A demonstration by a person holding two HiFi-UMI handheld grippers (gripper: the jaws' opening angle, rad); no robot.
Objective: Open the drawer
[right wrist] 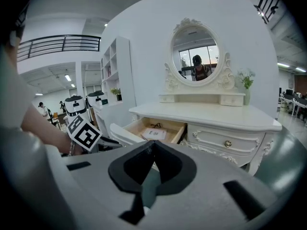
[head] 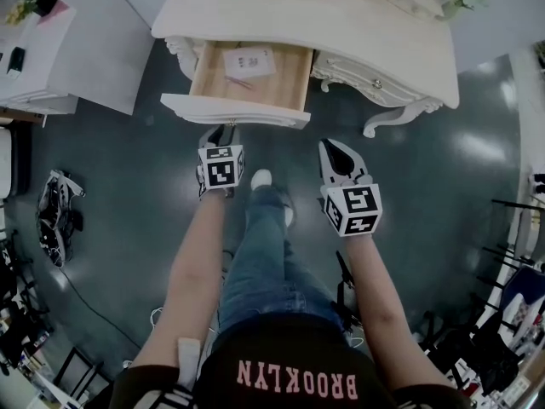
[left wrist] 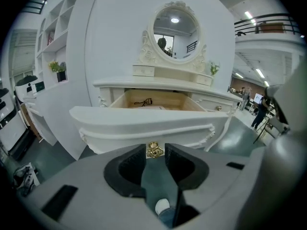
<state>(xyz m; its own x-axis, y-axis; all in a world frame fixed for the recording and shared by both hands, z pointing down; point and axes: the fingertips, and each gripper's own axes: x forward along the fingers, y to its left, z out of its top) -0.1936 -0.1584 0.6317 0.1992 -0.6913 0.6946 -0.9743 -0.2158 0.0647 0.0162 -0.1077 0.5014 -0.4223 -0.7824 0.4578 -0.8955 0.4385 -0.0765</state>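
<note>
Open drawer (head: pixel 235 109) with the left gripper (head: pixel 221 133) at its front.
The left gripper pinches the gold knob (left wrist: pixel 153 149) on the front panel. The right gripper (right wrist: pixel 152 143), pressed together and empty, hangs apart to the drawer's right.

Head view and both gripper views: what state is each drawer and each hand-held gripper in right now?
left drawer: pulled open, with paper lying flat inside.
right drawer: closed.
left hand-held gripper: closed on the left drawer's gold knob.
right hand-held gripper: jaws together, holding nothing, touching neither drawer.
</note>
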